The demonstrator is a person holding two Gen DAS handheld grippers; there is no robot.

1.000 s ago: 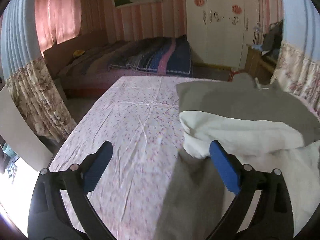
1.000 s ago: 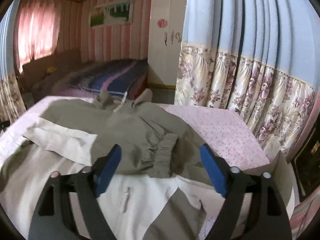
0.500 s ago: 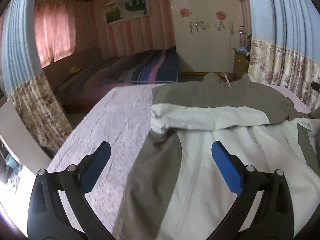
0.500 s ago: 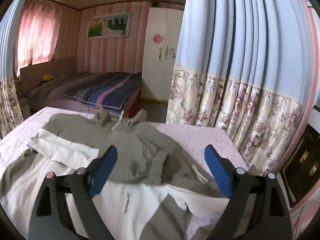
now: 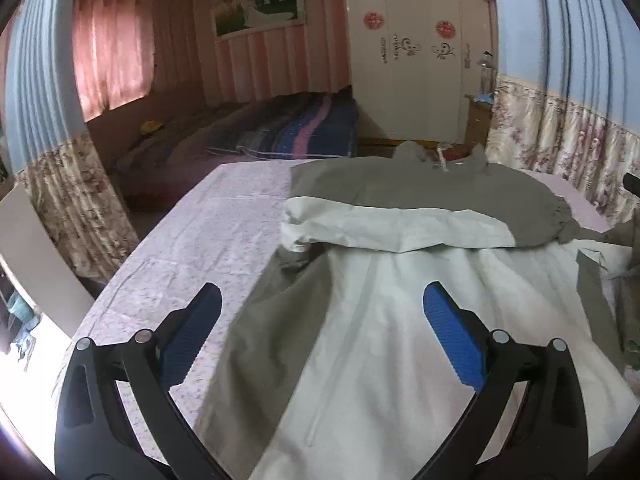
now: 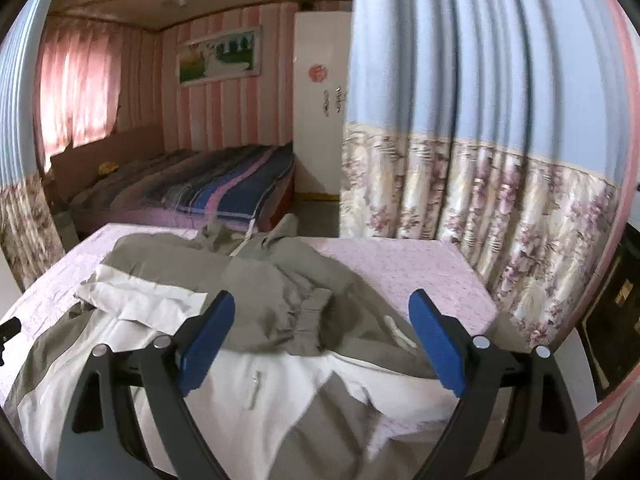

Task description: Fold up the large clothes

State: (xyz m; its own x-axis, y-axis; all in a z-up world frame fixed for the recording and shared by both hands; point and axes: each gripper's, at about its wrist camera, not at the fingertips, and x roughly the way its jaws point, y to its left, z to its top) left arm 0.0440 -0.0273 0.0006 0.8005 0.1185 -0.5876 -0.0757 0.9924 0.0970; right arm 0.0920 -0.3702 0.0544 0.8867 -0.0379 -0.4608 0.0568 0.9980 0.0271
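A large olive and off-white jacket (image 5: 400,300) lies spread on the pink floral table (image 5: 208,232), hood at the far end. Its left sleeve (image 5: 384,228) is folded across the chest, cuff to the right. In the right wrist view the jacket (image 6: 248,360) shows both sleeves folded inward, with a gathered olive cuff (image 6: 312,320) at the middle. My left gripper (image 5: 320,336) is open and empty above the jacket's lower left. My right gripper (image 6: 320,340) is open and empty above its lower right.
Floral and blue curtains (image 6: 500,200) hang close along the table's right side, and another curtain (image 5: 52,160) along the left. Beyond the table stand a bed with a striped blanket (image 5: 288,132) and a white wardrobe (image 5: 416,48).
Both grippers have pulled back and risen from the jacket, staying open. The left view has swung right, from the left sleeve fold to the whole jacket body.
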